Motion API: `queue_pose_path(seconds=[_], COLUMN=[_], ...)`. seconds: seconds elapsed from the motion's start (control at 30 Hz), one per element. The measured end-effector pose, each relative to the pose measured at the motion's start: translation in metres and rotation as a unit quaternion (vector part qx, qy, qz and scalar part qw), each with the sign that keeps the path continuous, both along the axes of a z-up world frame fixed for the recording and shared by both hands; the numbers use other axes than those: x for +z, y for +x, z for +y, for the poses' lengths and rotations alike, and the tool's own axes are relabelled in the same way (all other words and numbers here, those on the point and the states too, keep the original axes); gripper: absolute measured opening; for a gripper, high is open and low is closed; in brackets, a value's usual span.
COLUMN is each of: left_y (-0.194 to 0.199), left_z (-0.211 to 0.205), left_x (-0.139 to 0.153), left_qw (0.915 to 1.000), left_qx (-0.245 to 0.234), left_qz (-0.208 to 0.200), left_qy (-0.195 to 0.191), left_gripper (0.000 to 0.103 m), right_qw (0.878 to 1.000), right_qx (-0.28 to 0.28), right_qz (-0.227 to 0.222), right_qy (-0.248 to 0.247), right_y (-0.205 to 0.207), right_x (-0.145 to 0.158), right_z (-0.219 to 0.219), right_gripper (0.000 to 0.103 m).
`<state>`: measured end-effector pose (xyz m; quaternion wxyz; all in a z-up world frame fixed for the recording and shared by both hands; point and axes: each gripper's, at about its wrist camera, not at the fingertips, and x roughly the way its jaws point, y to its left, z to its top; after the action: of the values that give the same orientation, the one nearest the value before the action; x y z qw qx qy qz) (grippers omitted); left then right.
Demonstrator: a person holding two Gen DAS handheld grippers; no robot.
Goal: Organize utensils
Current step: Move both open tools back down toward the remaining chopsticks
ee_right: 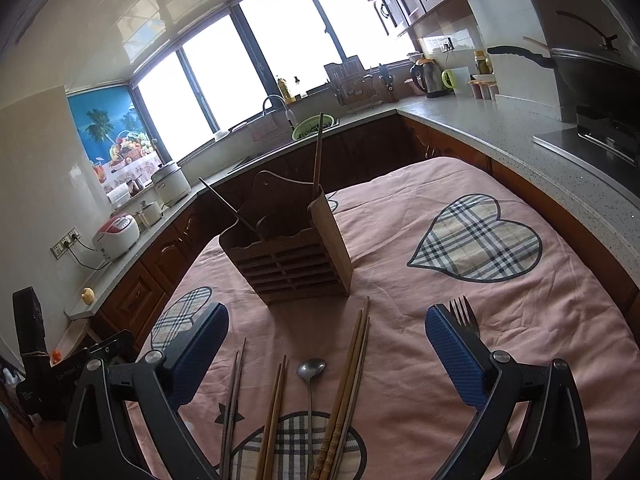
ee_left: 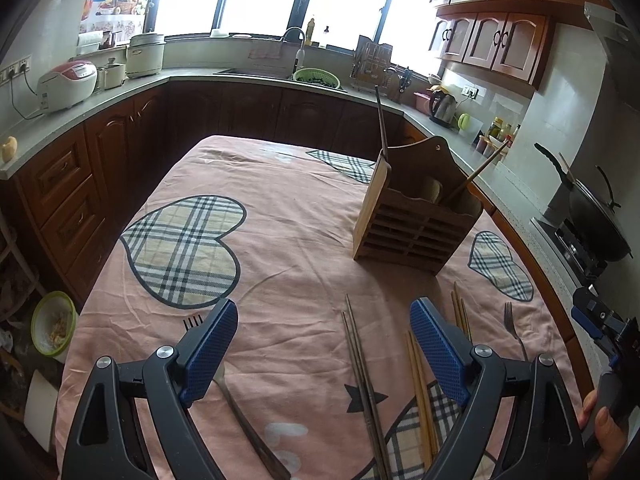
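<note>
A slatted wooden utensil holder (ee_left: 416, 216) (ee_right: 288, 256) stands on the pink cloth with two chopsticks (ee_right: 318, 152) leaning in it. My left gripper (ee_left: 324, 344) is open above the cloth. Metal chopsticks (ee_left: 360, 360) and wooden chopsticks (ee_left: 420, 392) lie between its fingers, untouched. A fork (ee_left: 244, 424) lies partly under its left finger, and another fork (ee_left: 512, 328) lies to the right. My right gripper (ee_right: 328, 354) is also open, over a spoon (ee_right: 310, 368) and several chopstick pairs (ee_right: 352, 360). A fork (ee_right: 464, 314) shows behind its right finger.
The table's pink cloth (ee_left: 280, 240) has plaid hearts. Kitchen counters (ee_left: 48, 132) wrap around it, with a wok (ee_left: 592, 216) on the stove at the right and a rice cooker (ee_left: 66, 84) at the left. A bowl (ee_left: 52, 328) sits on the floor to the left.
</note>
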<state>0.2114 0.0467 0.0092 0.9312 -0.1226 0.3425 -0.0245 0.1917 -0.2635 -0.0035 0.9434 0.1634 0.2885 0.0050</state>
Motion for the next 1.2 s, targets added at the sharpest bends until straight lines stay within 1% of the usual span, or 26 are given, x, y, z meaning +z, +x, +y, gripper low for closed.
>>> queue_pose_path(seconds=[0.27, 0.47, 0.63, 0.7, 0.83, 1.0, 1.1, 1.13, 1.17, 1.2], left_y=[0.013, 0.031, 0.047, 0.055, 0.070, 0.088, 0.100, 0.104, 0.109, 0.113], left_z=[-0.010, -0.014, -0.019, -0.020, -0.023, -0.030, -0.036, -0.039, -0.041, -0.043], left_x=[-0.007, -0.016, -0.024, -0.028, -0.037, -0.048, -0.055, -0.058, -0.061, -0.064], left_qw=[0.9997, 0.9991, 0.9983, 0.9980, 0.9973, 0.9960, 0.9947, 0.9942, 0.9935, 0.9928], left_qx=[-0.011, -0.014, -0.018, -0.019, -0.019, -0.027, -0.035, -0.039, -0.041, -0.045], left_qz=[0.016, 0.039, 0.054, 0.059, 0.070, 0.083, 0.093, 0.098, 0.102, 0.107], left_qy=[0.013, 0.012, 0.014, 0.015, 0.015, 0.020, 0.023, 0.026, 0.029, 0.032], left_gripper=[0.087, 0.087, 0.083, 0.080, 0.077, 0.070, 0.064, 0.063, 0.059, 0.056], right_qw=[1.000, 0.999, 0.998, 0.998, 0.998, 0.997, 0.996, 0.996, 0.995, 0.995], right_qx=[0.012, 0.021, 0.022, 0.021, 0.018, 0.017, 0.016, 0.016, 0.014, 0.013], right_qz=[0.015, 0.034, 0.048, 0.054, 0.064, 0.076, 0.087, 0.091, 0.096, 0.100], right_qy=[-0.008, -0.011, -0.015, -0.016, -0.015, -0.014, -0.014, -0.014, -0.015, -0.017], right_y=[0.007, 0.021, 0.034, 0.039, 0.050, 0.064, 0.072, 0.076, 0.079, 0.082], right_x=[-0.010, -0.019, -0.029, -0.033, -0.040, -0.048, -0.053, -0.056, -0.058, -0.059], right_z=[0.006, 0.006, 0.005, 0.003, -0.001, -0.006, -0.008, -0.009, -0.010, -0.010], right_gripper=[0.100, 0.100, 0.099, 0.098, 0.093, 0.088, 0.078, 0.073, 0.068, 0.065])
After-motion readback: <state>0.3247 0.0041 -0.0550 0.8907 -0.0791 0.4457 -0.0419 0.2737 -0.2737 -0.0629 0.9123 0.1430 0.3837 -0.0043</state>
